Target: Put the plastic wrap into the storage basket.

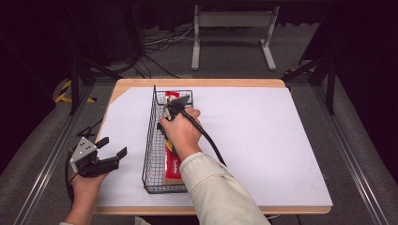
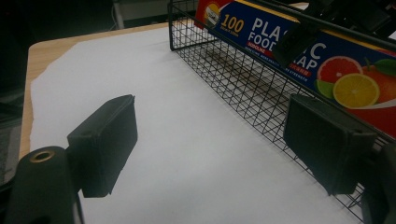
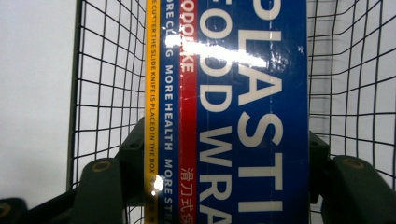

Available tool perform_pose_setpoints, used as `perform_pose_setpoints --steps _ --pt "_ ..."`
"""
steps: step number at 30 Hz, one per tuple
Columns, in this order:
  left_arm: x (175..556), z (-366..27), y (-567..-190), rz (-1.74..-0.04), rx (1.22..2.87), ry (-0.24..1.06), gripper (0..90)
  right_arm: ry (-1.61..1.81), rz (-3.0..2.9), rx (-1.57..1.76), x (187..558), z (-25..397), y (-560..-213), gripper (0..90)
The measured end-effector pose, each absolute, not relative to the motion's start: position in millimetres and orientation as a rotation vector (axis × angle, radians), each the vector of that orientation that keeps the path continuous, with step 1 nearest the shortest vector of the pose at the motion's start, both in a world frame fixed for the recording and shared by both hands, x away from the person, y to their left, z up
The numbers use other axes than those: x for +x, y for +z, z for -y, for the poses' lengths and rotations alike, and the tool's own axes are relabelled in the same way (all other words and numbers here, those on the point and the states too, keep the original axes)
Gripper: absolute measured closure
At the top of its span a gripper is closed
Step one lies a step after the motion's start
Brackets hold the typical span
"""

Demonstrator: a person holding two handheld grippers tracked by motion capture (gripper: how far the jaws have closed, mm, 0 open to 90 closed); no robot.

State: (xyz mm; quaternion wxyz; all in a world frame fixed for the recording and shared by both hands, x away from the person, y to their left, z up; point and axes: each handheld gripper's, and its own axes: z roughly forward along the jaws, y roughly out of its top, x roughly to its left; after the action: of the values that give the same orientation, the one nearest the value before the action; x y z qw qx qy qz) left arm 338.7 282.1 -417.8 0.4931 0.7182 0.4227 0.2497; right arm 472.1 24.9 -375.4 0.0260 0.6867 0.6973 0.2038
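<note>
Plastic-wrap box lay lengthwise inside the black wire basket, which sat left of centre on the white sheet covering the wooden table.

Farthest left, the left gripper hung off the near-left corner of the sheet, well apart from the basket. Its jaws were spread wide with nothing between them; in the left gripper view the pads framed only bare white sheet, with the basket's mesh wall beside the right-hand pad. It looked parked there on purpose, clear of the basket yet pointed toward it, perhaps ready to steady the wire should the basket shift.

Next came the basket itself, long and narrow, so the box fitted only along its length and had to be reached from above.

Over it, the right hand reached down from the near side with the right gripper lowered toward the box's far half. In the right gripper view the jaws stood on either long side of the box, set across its narrow width. That was probably the only span they could close on. They seemed to be pinching it, though I could not tell how firmly.
</note>
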Motion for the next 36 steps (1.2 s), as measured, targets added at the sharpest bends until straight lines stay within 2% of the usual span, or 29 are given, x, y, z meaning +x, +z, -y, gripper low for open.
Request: perform_pose_setpoints --steps 36 --pt "339.3 -283.8 -419.1 -1.03 1.736 0.606 18.4 0.509 -2.152 2.126 472.1 -23.9 -395.6 38.9"
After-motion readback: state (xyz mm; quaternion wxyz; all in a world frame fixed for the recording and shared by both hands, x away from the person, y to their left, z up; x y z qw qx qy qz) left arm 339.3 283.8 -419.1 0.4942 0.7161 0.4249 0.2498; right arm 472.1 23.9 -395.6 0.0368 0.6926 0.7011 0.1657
